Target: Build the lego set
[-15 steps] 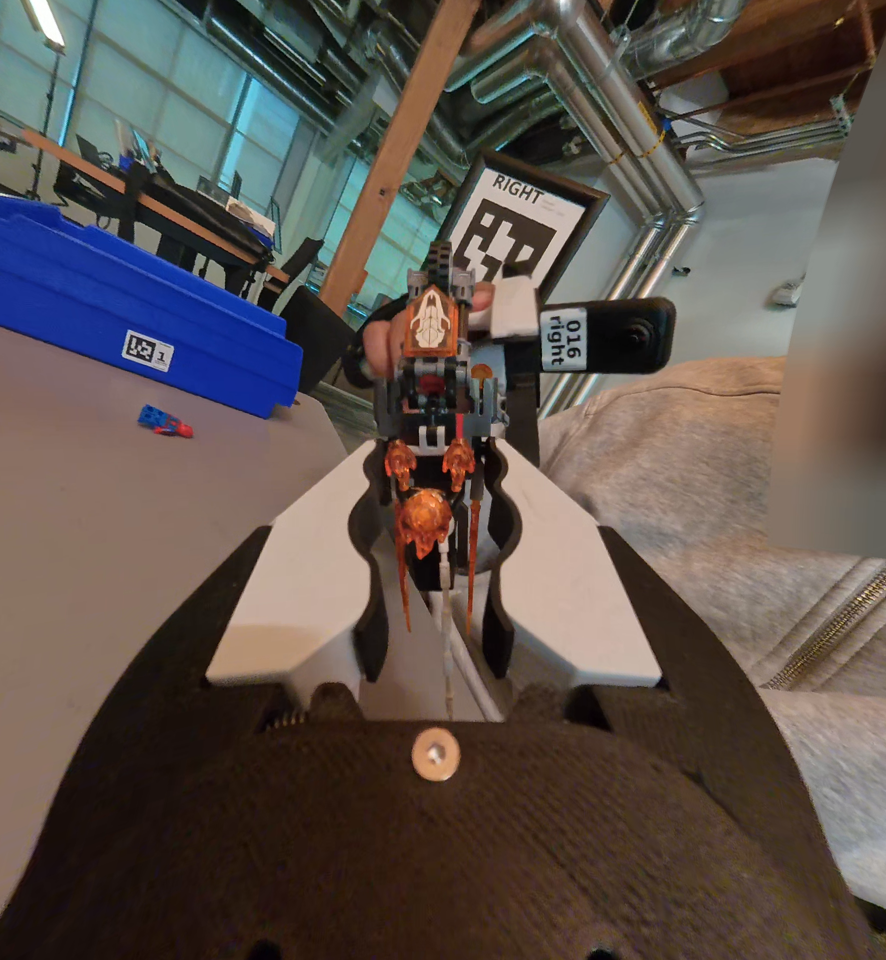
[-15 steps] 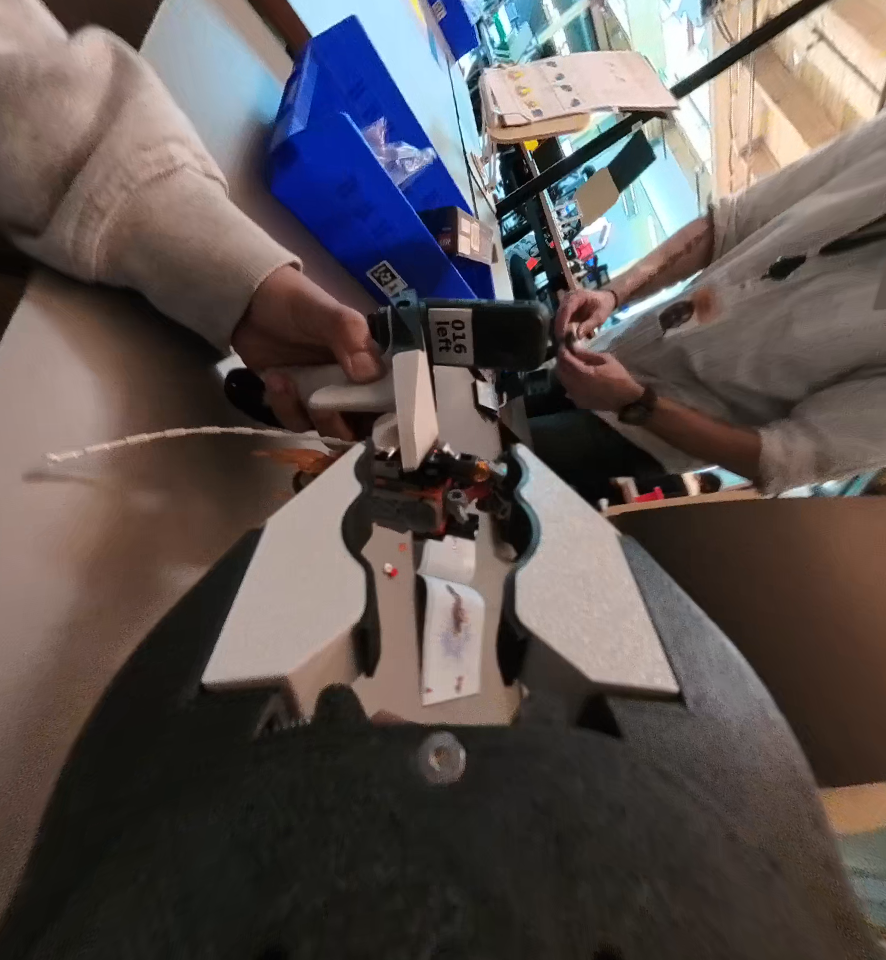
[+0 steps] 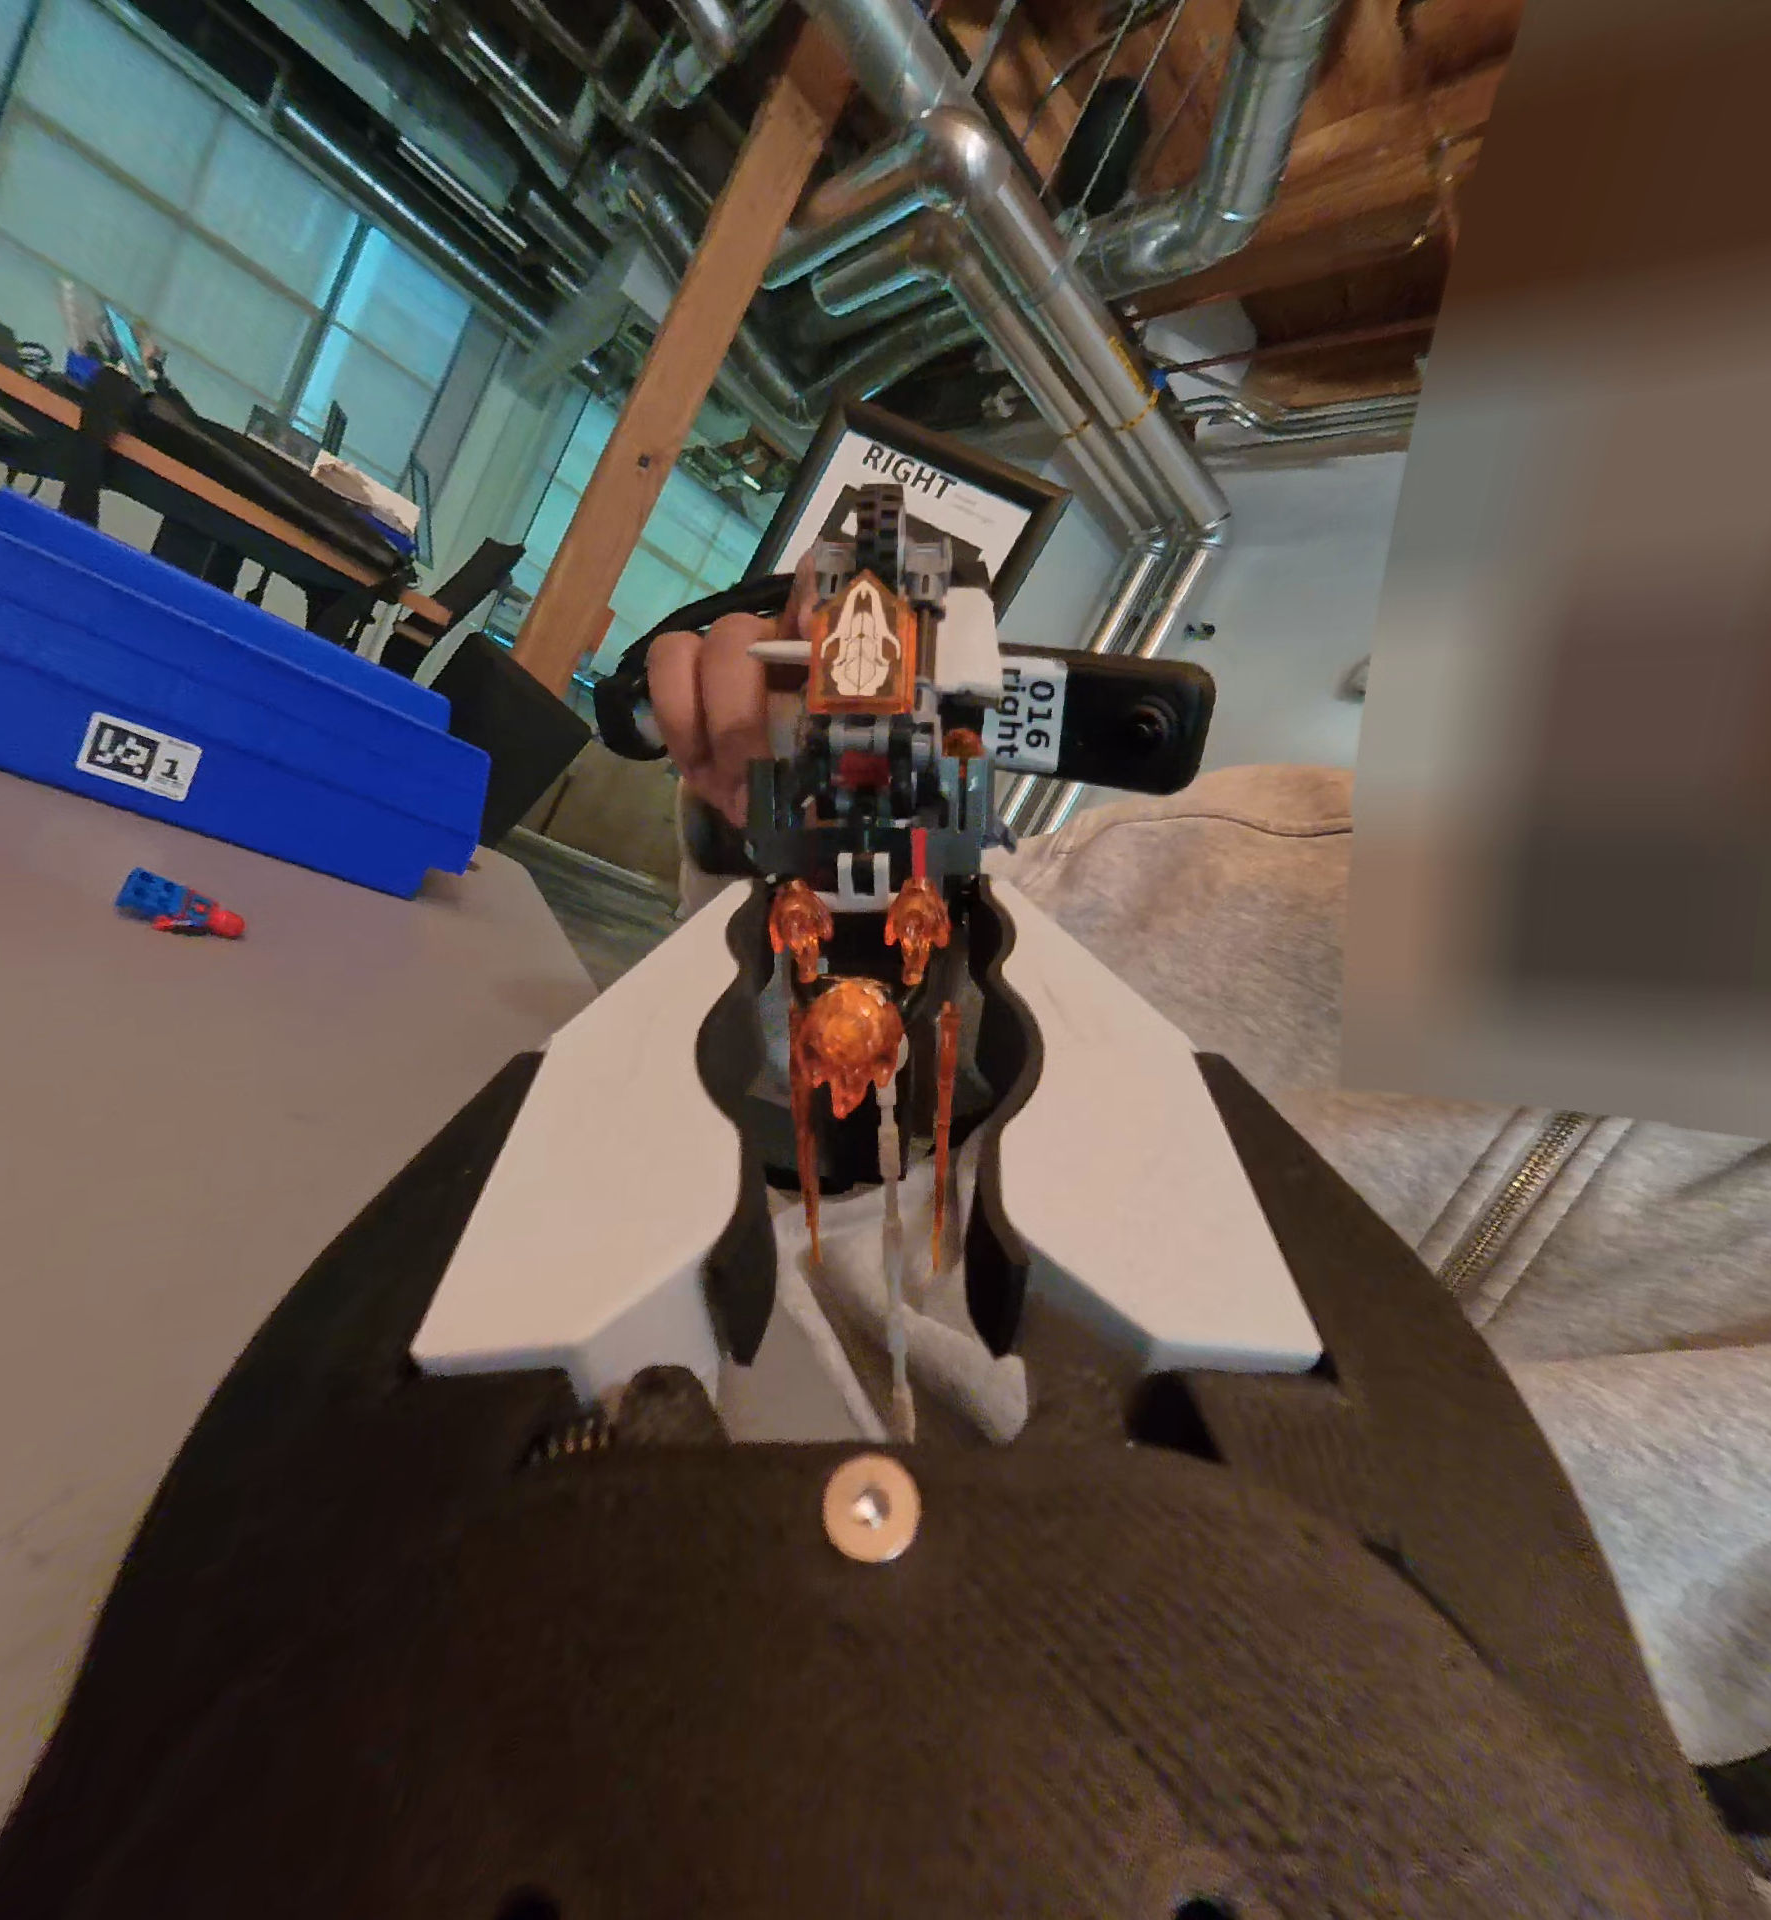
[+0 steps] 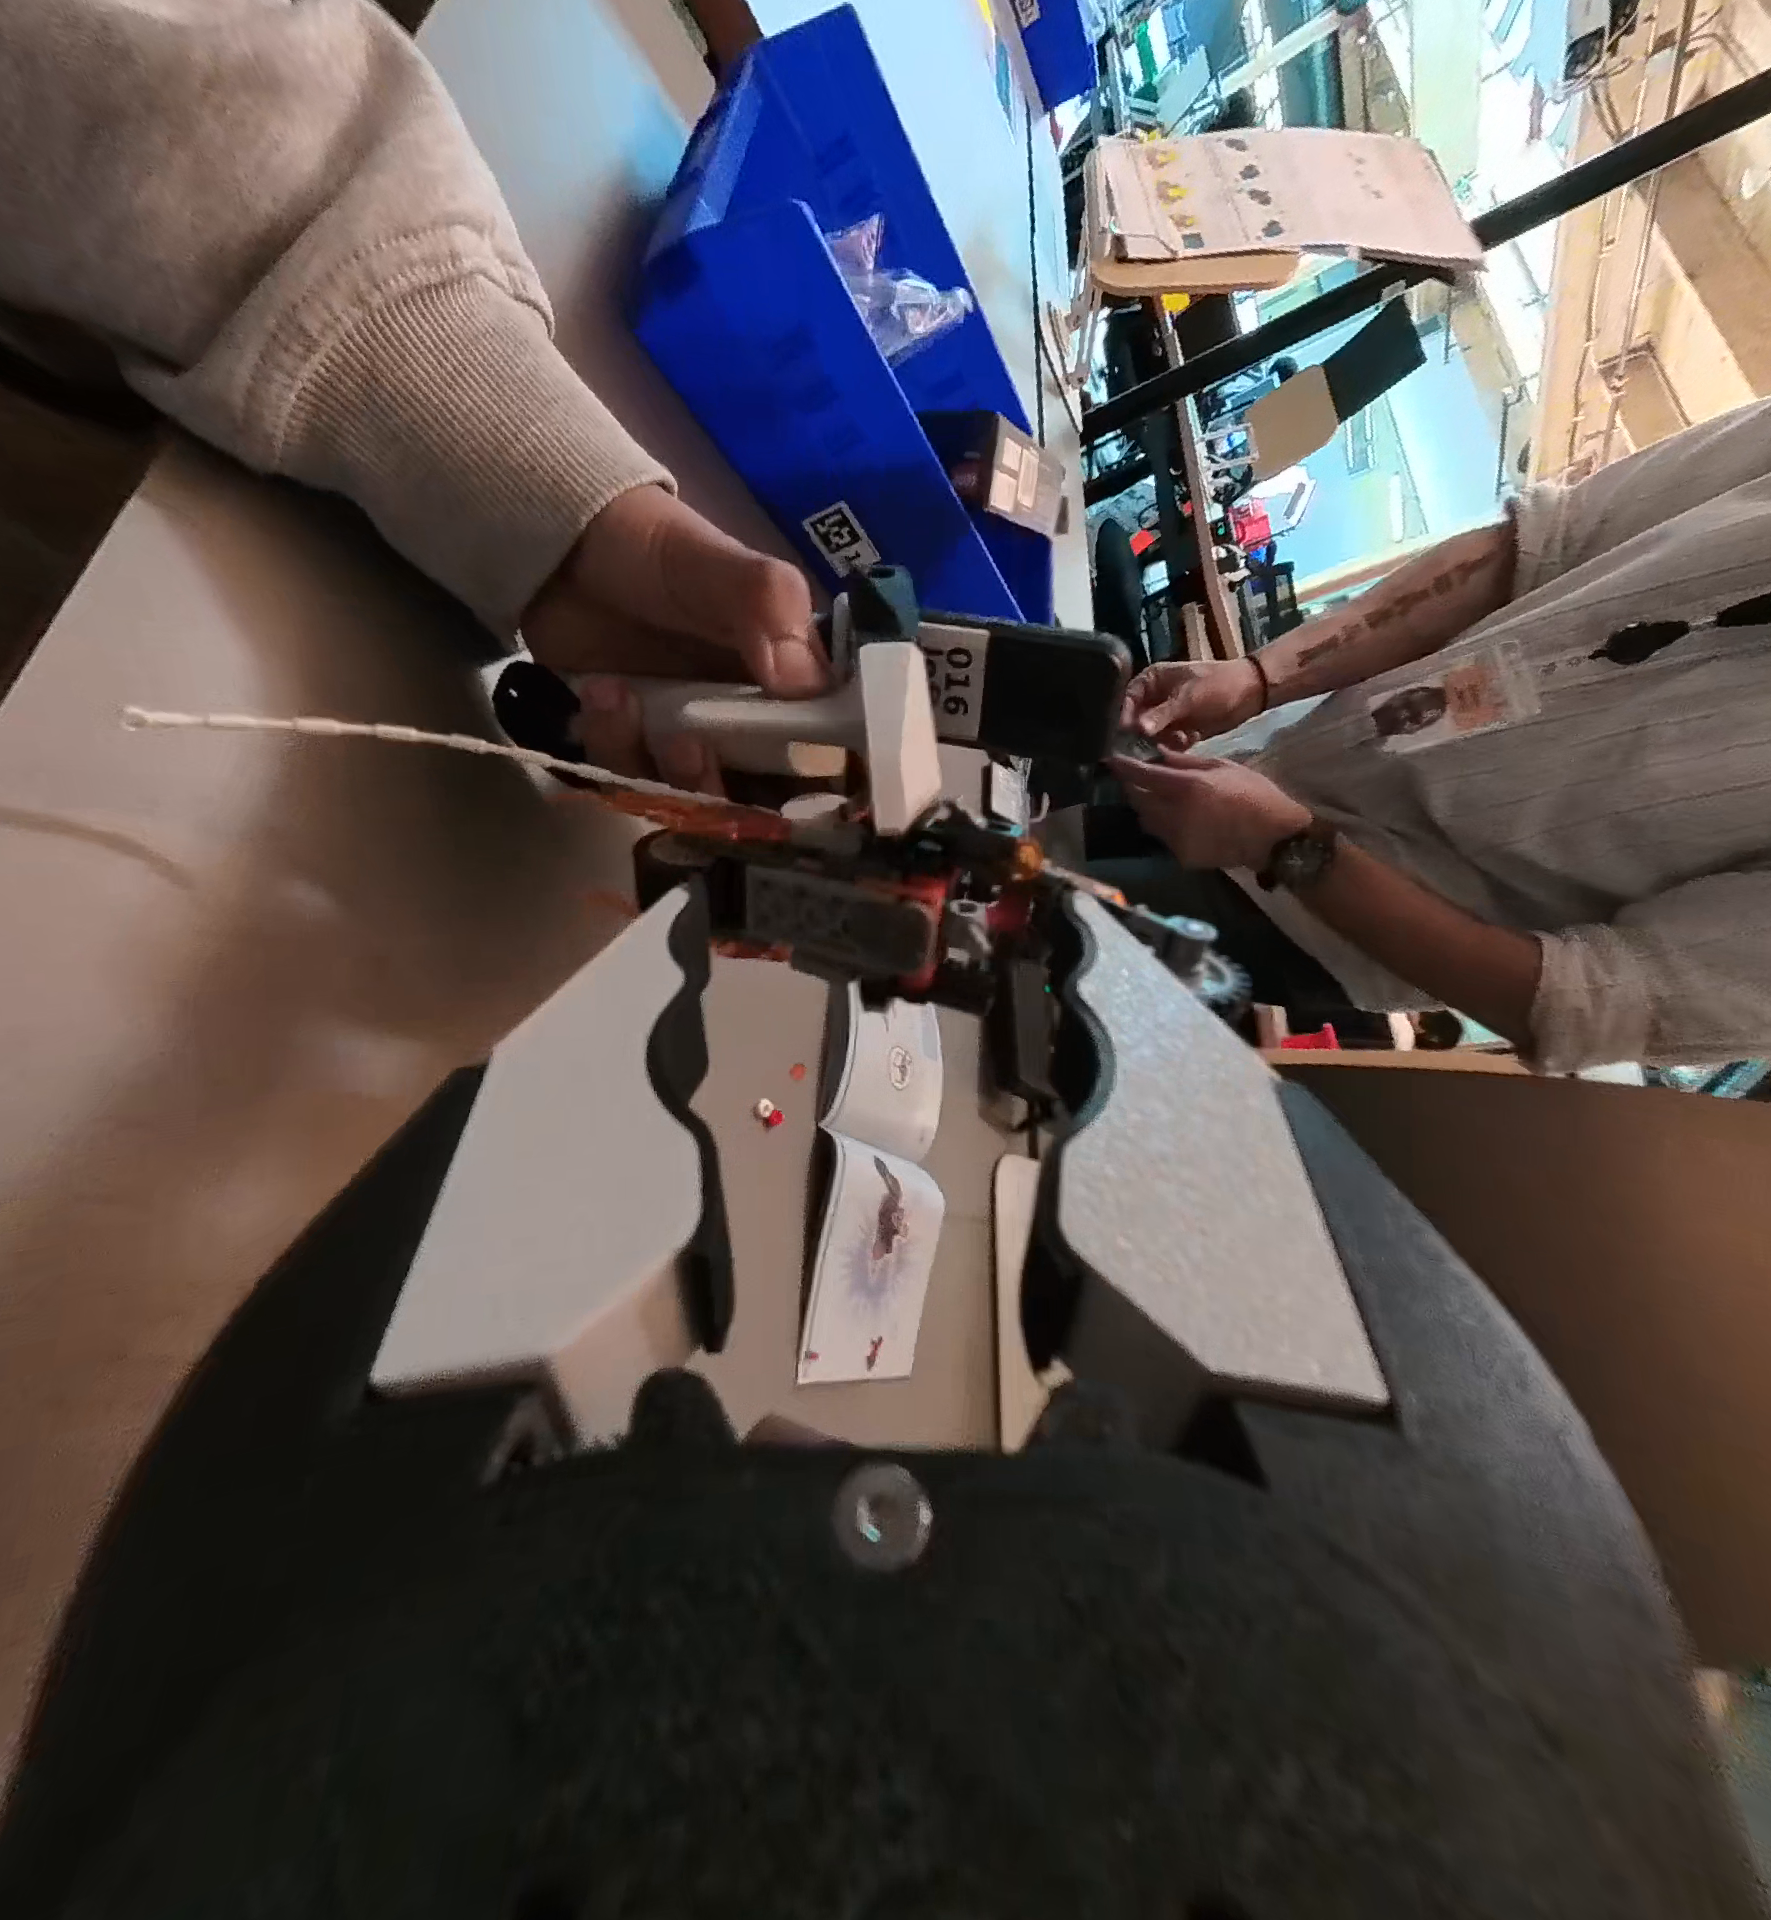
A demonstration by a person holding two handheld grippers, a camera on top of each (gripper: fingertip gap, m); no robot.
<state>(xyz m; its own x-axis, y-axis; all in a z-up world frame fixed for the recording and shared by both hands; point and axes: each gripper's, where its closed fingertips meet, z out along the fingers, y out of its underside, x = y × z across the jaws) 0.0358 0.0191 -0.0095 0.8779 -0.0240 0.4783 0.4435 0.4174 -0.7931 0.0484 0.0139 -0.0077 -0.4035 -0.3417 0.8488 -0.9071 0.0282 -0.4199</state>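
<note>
A dark grey lego model (image 3: 860, 800) with an orange shield plate (image 3: 858, 644) and clear orange flame parts (image 3: 845, 1039) is held up in the air. My left gripper (image 3: 865, 894) is shut on its lower end. My right gripper (image 4: 876, 920) is shut on the same model (image 4: 829, 920) from the opposite side. A thin white whip piece (image 4: 341, 727) sticks out from the model to the left. The right gripper's camera body (image 3: 1109, 722) shows behind the model. A hand grips the left gripper's handle (image 4: 715, 717).
A blue bin (image 3: 237, 675) stands at the table's (image 3: 185, 1195) far side, with a small blue and red lego piece (image 3: 180, 912) in front of it. An open booklet (image 4: 876, 1257) and tiny red parts (image 4: 772, 1115) lie below. Another person's hands (image 4: 1203, 790) work at the right. My left and right fingertips are right by each other.
Both grippers have tilted a little with the model between them. The right wrist view sits closer to the model and its jaws stand slightly wider. The whip piece has swung upward.
</note>
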